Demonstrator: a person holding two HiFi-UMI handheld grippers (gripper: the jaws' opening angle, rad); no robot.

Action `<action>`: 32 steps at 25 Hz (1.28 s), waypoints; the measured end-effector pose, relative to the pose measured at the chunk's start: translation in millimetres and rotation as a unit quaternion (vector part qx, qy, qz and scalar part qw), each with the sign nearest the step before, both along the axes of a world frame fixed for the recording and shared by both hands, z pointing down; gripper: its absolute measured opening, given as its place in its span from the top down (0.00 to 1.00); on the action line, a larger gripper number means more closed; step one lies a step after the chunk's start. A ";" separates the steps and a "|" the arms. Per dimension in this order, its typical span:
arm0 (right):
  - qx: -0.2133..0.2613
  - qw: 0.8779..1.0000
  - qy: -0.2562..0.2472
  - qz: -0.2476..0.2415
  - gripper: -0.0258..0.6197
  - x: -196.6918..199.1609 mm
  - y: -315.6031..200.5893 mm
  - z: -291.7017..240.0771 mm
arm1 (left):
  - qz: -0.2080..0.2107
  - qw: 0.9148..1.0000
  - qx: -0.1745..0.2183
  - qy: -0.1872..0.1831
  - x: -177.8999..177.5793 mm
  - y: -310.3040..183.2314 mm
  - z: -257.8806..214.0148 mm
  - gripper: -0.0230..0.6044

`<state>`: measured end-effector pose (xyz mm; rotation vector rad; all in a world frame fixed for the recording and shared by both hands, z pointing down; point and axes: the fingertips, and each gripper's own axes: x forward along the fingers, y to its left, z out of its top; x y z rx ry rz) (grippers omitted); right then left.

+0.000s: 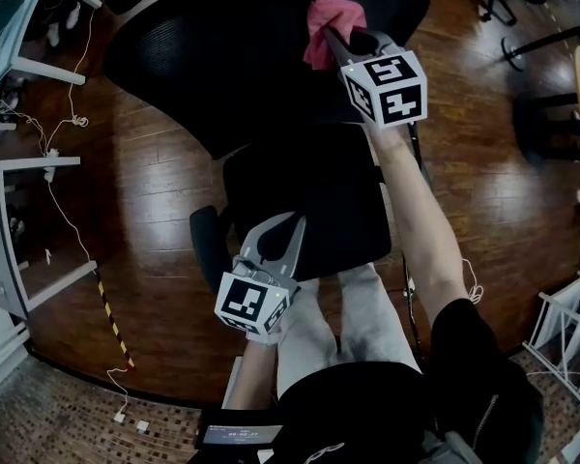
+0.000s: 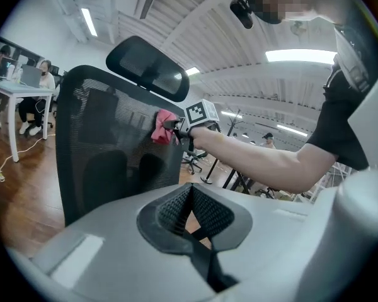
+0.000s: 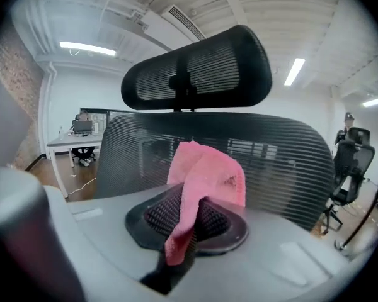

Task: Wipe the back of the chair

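Note:
A black mesh office chair stands before me, its backrest [image 1: 232, 56] [image 2: 107, 150] [image 3: 290, 162] topped by a headrest [image 3: 195, 71] [image 2: 148, 68]. My right gripper [image 1: 336, 44] [image 3: 192, 222] is shut on a pink cloth [image 1: 329, 27] [image 3: 205, 181] [image 2: 162, 126], and the cloth is held up against the mesh of the backrest. My left gripper [image 1: 282, 235] [image 2: 190, 216] is shut with nothing in it and hangs low over the chair seat [image 1: 309, 201], away from the backrest.
White desks [image 1: 19, 37] [image 2: 16, 93] stand to the left with cables [image 1: 68, 201] trailing over the wooden floor. Other chairs [image 1: 522, 37] [image 3: 346, 168] are at the right, and a white rack [image 1: 570, 341] stands at the lower right. People sit at the far desks.

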<state>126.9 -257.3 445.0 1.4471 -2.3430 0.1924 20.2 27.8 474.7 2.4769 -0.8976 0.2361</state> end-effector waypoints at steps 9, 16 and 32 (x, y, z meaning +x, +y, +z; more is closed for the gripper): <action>-0.014 0.998 0.025 0.064 0.90 110.8 6.1 -6.4 | 0.021 0.999 0.030 0.009 59.8 -15.4 -32.8 0.98; 0.008 0.989 0.055 0.136 0.90 171.0 9.4 -36.5 | 0.027 0.998 0.051 0.024 71.7 -22.4 -57.9 0.98; 0.018 0.991 0.132 0.022 0.90 -14.8 -25.5 -51.6 | -0.035 0.998 0.047 0.037 -25.6 -23.5 -70.5 0.98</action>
